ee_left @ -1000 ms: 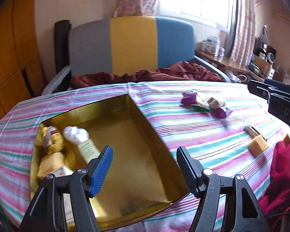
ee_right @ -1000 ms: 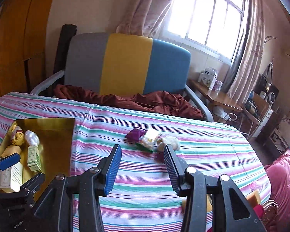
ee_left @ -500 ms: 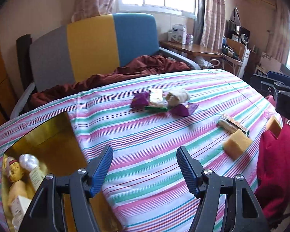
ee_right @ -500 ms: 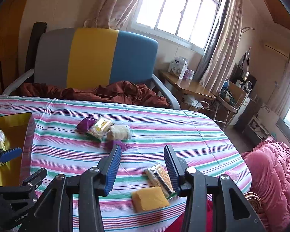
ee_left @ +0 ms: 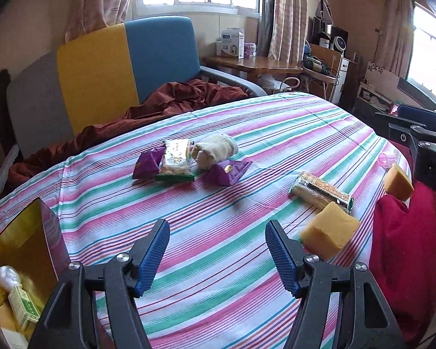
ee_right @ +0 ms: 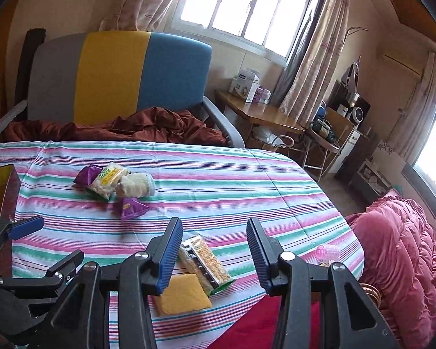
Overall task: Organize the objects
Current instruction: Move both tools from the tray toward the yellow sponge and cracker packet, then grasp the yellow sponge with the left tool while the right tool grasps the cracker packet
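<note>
I've swung both grippers away from the gold box (ee_left: 29, 232) toward the loose snacks; left gripper (ee_left: 218, 250) and right gripper (ee_right: 215, 250) hang open, empty, nearest the cracker packet (ee_right: 205, 261) and yellow sponge (ee_right: 181, 295).

Matt striped cloth tablecloth (ee_left: 218, 209), glossy purple foil packets (ee_left: 148, 165), porous yellow sponge (ee_left: 330, 237), shiny gold box (ee_left: 20, 241).

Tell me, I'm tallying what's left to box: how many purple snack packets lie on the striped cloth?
2. One purple packet lies left of the green-edged snack bag; the other packet lies in front of the white sock. More may hide underneath.
</note>
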